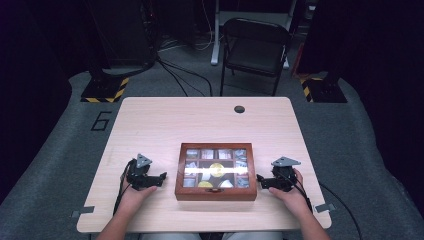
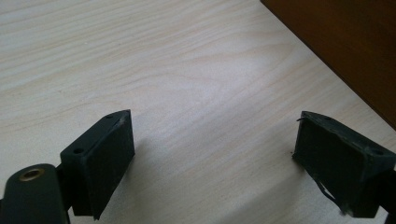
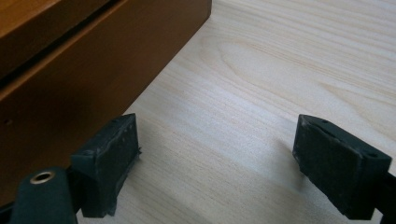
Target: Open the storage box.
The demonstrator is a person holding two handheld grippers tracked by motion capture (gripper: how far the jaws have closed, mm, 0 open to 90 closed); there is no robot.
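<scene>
Low beside box (image 1: 216, 171), both tools gaping.

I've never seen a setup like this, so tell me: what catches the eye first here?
First, the wooden box with a glass lid in the middle of the pale table, its compartments holding small packets and something round and golden. A hand-held gripper sits on each side of it, the left gripper and right gripper, both open and empty. Beyond the table stands a dark folding chair.

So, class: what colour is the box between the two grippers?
Reddish-brown wood box; clearest in the high view.
</scene>
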